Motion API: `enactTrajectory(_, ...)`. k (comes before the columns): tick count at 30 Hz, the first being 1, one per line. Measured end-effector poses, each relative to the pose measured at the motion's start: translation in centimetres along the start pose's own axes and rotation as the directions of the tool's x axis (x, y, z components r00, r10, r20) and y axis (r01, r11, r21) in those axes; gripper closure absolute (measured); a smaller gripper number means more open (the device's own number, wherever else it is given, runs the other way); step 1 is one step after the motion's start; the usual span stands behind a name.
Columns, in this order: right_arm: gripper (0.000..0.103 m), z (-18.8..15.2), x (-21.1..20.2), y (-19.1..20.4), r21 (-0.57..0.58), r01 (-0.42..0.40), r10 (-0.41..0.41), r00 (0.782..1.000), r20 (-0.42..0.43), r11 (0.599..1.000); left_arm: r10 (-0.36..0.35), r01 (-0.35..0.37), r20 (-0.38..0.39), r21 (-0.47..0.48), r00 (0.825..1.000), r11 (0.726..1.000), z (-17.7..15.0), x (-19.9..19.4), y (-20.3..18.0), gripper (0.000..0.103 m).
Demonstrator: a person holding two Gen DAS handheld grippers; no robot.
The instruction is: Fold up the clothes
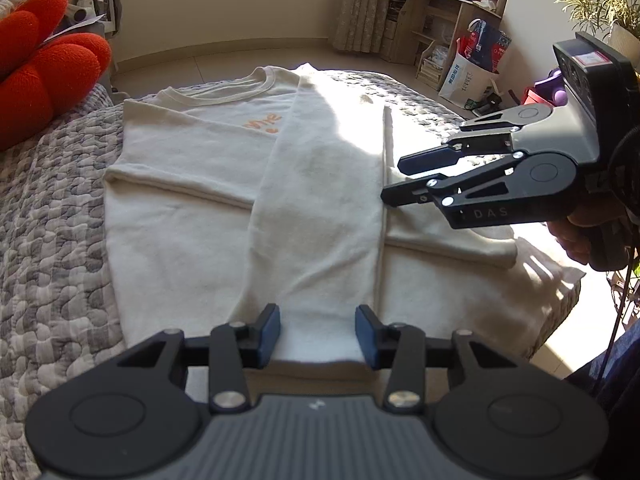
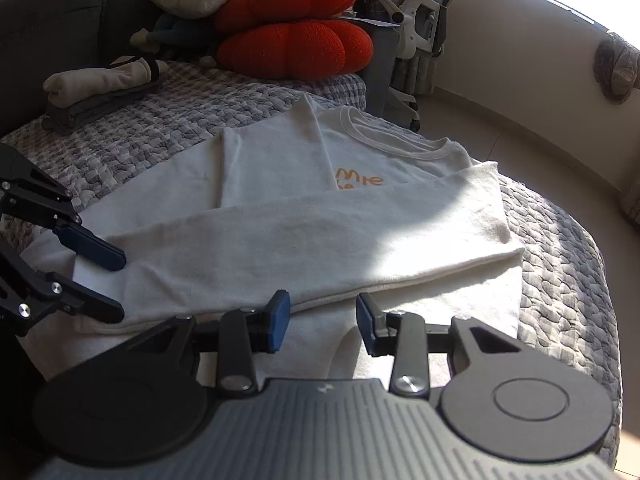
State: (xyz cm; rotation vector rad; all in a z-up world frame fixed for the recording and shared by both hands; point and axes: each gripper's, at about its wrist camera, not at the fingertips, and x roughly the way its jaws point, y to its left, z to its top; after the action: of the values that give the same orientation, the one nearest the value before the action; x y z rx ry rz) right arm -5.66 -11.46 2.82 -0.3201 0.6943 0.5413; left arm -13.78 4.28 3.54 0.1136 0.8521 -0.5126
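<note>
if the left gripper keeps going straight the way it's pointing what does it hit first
Most likely the folded-over sleeve of the cream shirt right ahead of its open jaws; the depth is hard to judge.

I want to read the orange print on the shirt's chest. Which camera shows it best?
The right wrist view: the orange print sits nearer and sharper there, though a folded sleeve covers its lower part. In the left wrist view the print is smaller, upside down and partly hidden by the sleeve.

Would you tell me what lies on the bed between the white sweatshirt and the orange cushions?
Only bare grey quilt; the right wrist view shows nothing else between the sweatshirt and the orange cushions.
</note>
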Motion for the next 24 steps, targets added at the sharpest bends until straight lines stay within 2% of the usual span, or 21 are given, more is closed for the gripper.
enactTrajectory(4, 0.064, -1.4, -0.8, 0.2, -0.009, -0.003, 0.003, 1.000, 0.000, 1.000, 0.008, -0.007, 0.028, -0.057, 1.000, 0.998, -1.1, -0.9, 0.7, 0.060)
enactTrajectory(13, 0.061, -3.9, -3.3, -0.2, 0.031, -0.015, 0.016, 1.000, -0.011, 0.999, -0.018, 0.026, 0.049, -0.185, 0.999, 0.982, -2.1, -1.8, 2.8, 0.060)
enactTrajectory(24, 0.061, -6.2, -5.8, -0.4, 0.123, -0.006, 0.010, 0.999, -0.031, 0.992, 0.048, -0.040, 0.052, -0.152, 0.997, 0.988, -2.6, -1.9, 1.5, 0.060)
